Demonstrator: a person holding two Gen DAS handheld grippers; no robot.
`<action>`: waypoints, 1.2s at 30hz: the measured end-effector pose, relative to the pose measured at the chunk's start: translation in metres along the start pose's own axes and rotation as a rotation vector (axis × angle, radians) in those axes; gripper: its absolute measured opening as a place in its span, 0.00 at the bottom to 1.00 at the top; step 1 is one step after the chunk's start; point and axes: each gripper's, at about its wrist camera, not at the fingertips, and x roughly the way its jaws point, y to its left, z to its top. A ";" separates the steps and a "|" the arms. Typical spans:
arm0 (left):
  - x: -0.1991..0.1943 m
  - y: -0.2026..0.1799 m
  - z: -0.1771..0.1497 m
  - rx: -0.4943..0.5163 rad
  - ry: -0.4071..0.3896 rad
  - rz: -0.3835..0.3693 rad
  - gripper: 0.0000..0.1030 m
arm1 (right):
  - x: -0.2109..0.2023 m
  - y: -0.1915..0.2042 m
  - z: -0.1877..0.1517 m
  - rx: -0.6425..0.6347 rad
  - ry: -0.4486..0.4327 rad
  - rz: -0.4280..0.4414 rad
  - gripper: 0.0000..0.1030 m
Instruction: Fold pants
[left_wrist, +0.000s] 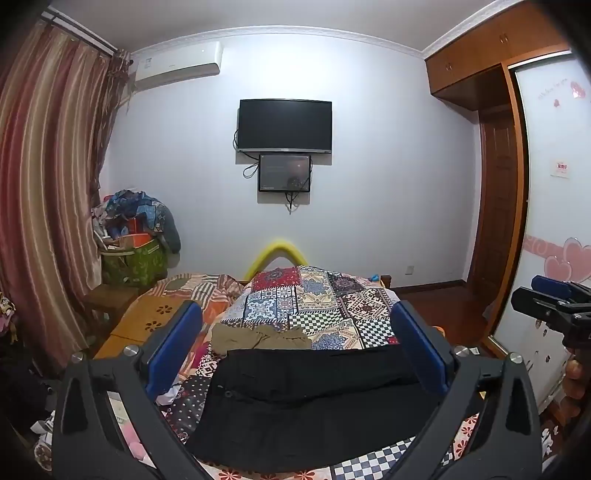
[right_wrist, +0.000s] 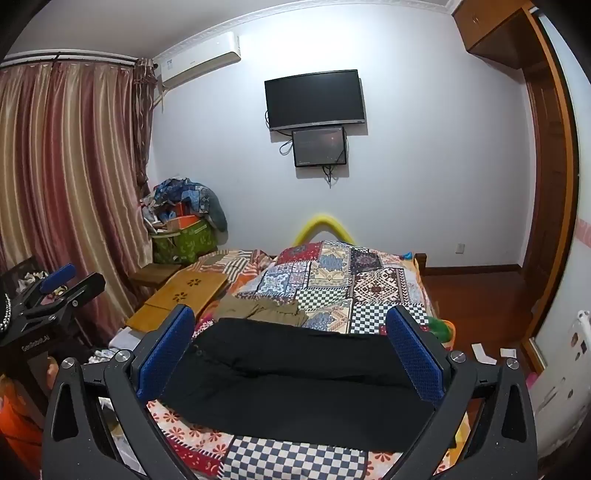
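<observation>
Black pants lie spread flat across the near part of a bed with a patchwork quilt. In the right wrist view the black pants fill the space below the jaws. My left gripper hangs above them, open wide, nothing between its blue pads. My right gripper also hovers over the pants, open, blue pads apart and free. Each gripper shows in the other's view: the right gripper at the right edge, the left gripper at the left.
A khaki garment lies crumpled just beyond the pants. A wooden lap table rests at the bed's left side. Bags and clothes pile up by the curtain. A wardrobe stands at the right, a TV hangs on the far wall.
</observation>
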 end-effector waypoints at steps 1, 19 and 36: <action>0.000 0.000 0.000 -0.001 0.000 0.001 1.00 | 0.000 0.001 0.000 -0.002 -0.001 -0.001 1.00; 0.000 0.002 -0.005 0.003 -0.011 -0.026 1.00 | 0.006 -0.007 -0.001 -0.011 -0.005 -0.008 1.00; 0.004 0.000 -0.003 -0.002 -0.004 -0.034 1.00 | 0.004 -0.008 0.003 -0.014 -0.027 -0.016 1.00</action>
